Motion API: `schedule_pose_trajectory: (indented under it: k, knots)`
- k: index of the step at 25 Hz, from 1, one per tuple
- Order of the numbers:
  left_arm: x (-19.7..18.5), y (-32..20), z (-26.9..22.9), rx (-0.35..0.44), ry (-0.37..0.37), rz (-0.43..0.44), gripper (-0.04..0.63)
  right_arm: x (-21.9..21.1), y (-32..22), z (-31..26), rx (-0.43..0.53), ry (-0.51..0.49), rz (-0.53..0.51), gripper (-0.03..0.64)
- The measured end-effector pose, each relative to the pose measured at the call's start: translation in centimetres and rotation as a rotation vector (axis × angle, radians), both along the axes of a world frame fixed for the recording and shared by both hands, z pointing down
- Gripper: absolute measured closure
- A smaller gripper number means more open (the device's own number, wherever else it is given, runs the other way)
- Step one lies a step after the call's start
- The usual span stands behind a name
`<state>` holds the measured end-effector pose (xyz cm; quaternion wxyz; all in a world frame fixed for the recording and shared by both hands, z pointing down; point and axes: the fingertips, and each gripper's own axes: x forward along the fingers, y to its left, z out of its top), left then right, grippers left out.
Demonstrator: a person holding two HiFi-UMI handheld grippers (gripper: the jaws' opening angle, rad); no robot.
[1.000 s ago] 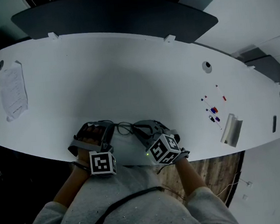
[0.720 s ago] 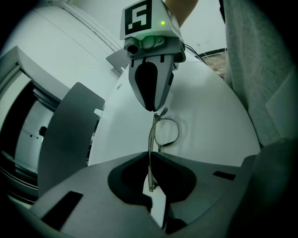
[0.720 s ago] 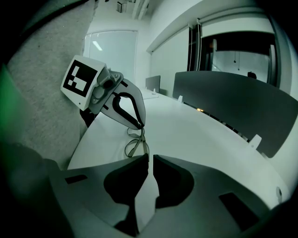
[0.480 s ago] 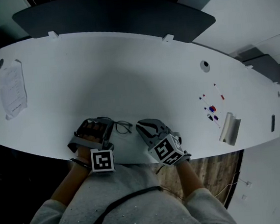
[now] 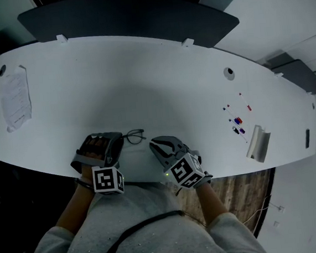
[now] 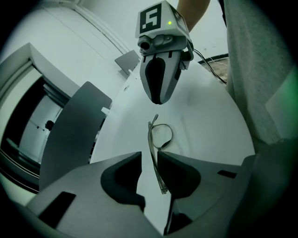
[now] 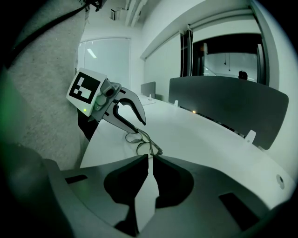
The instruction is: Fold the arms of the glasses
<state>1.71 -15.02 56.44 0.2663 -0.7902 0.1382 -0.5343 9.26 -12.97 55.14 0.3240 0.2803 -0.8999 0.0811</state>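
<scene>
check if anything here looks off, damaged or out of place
Nothing stands out. The glasses look undamaged and lie on the table near its front edge, one arm running between the slightly parted jaws of the left gripper. Nothing is spilled.

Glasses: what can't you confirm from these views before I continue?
1. Whether both arms are folded: the glasses are tiny in the head view, edge-on in the left gripper view, and small and dim in the right gripper view.
2. Grip of the left tool: an arm runs between its jaws, but the table shows beside it, so a pinch is unconfirmed.
3. The coloured bits: too small in the head view to identify.
</scene>
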Motion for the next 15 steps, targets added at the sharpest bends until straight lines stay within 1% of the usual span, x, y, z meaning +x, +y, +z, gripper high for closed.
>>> schedule_pose_trajectory:
  k: [3,5,8,11,13,15]
  knots:
    - [-0.5,0.7,-0.1,-0.016,0.035,-0.024,0.476,-0.5,0.7,-0.3,0.006,-0.009,-0.003,0.574]
    - [-0.8,1.1,-0.2,-0.024,0.043,-0.038,0.471,-0.7,1.3,-0.4,0.009,-0.016,-0.007,0.574]
    - [-1.2,1.4,-0.5,-0.016,0.045,-0.056,0.469,-0.9,1.9,-0.8,0.017,-0.020,-0.011,0.574]
    - [-1.5,1.8,-1.0,-0.007,0.063,-0.080,0.469,-0.9,2.6,-1.1,0.025,-0.031,-0.002,0.574]
    - [-1.6,2.0,-1.4,-0.005,0.087,-0.106,0.469,-0.9,2.9,-1.5,0.033,-0.043,0.006,0.574]
    - [-1.8,2.3,-1.9,-0.017,0.127,-0.144,0.469,-1.0,3.3,-1.8,0.036,-0.060,0.017,0.574]
